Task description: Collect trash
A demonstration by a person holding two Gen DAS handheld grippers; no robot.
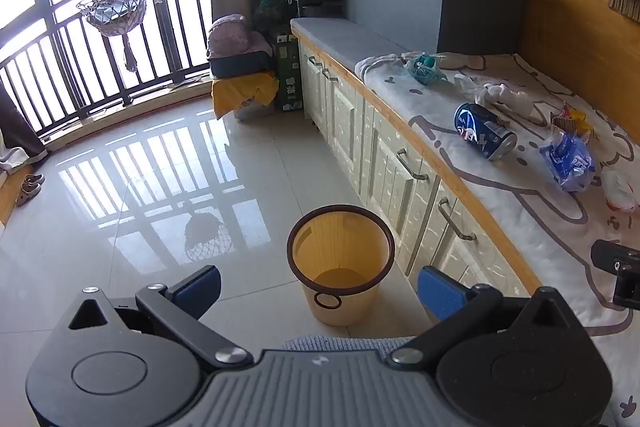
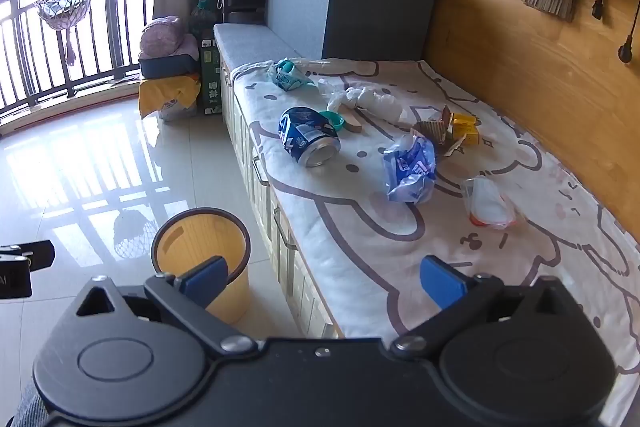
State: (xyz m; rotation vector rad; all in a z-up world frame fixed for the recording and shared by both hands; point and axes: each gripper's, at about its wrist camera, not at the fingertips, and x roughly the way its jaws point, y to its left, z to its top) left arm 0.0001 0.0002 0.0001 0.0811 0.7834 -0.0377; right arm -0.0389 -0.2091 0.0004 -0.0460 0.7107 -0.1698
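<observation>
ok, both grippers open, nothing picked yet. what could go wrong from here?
1. The blue can lies on its side near the bench edge; a nudge could roll it onto the floor.
2. The bin stands on the floor below the bench; a drop could miss it.
3. The crumpled blue wrapper may slip from the pads.

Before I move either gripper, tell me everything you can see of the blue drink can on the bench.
The blue can is a metal drink can with white and red print, dented and crumpled along its side. It lies on its side on the cartoon-print cloth near the bench's front edge, its bare silver end facing the right wrist camera. A teal lid sits close behind it; whether they touch I cannot tell. No gripper touches it. The bin stands on the floor below.
</observation>
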